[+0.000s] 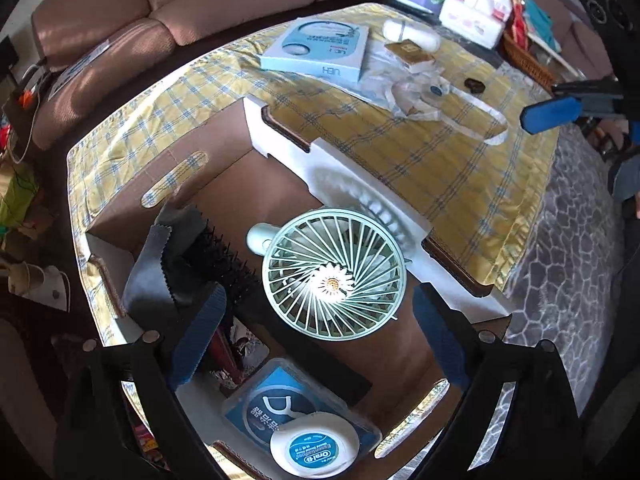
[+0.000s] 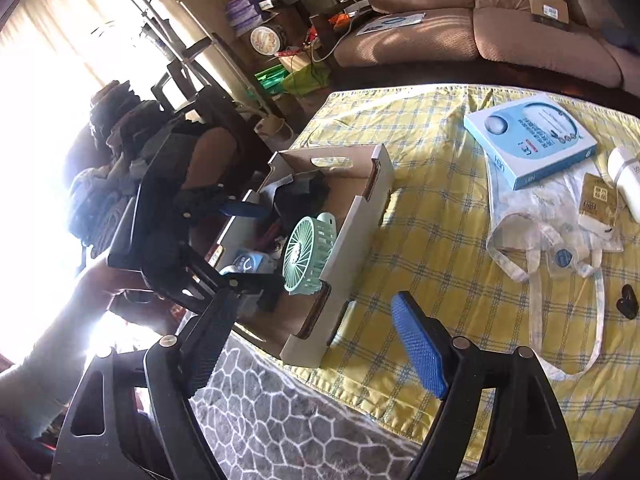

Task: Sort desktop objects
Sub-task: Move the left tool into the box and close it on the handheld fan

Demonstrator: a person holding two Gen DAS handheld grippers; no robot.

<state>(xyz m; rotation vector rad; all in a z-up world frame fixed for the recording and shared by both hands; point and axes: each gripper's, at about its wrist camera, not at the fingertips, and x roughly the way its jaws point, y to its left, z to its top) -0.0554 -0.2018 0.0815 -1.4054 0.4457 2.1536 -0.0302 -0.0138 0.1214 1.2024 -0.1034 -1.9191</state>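
- Left gripper [image 1: 320,340] is held with jaws spread, released, above the cardboard box [image 1: 224,152]; nothing is gripped.
- Mint fan [image 1: 334,274] is seen lying inside the box, near its right wall, just beyond the fingertips.
- Floss case [image 1: 314,450] and hairbrush [image 1: 212,256] are also in the box.
- Right gripper [image 2: 316,344] is spread, empty, over the tablecloth's [image 2: 440,240] near edge.
- Blue carton [image 2: 530,140] is left at the table's far side.

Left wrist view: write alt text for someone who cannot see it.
A mint green handheld fan with a daisy at its centre lies in an open cardboard box, between the open left gripper's blue-padded fingers. Beside it sit a black hairbrush and a floss container; beyond, a yellow plaid tablecloth holds a blue product box.
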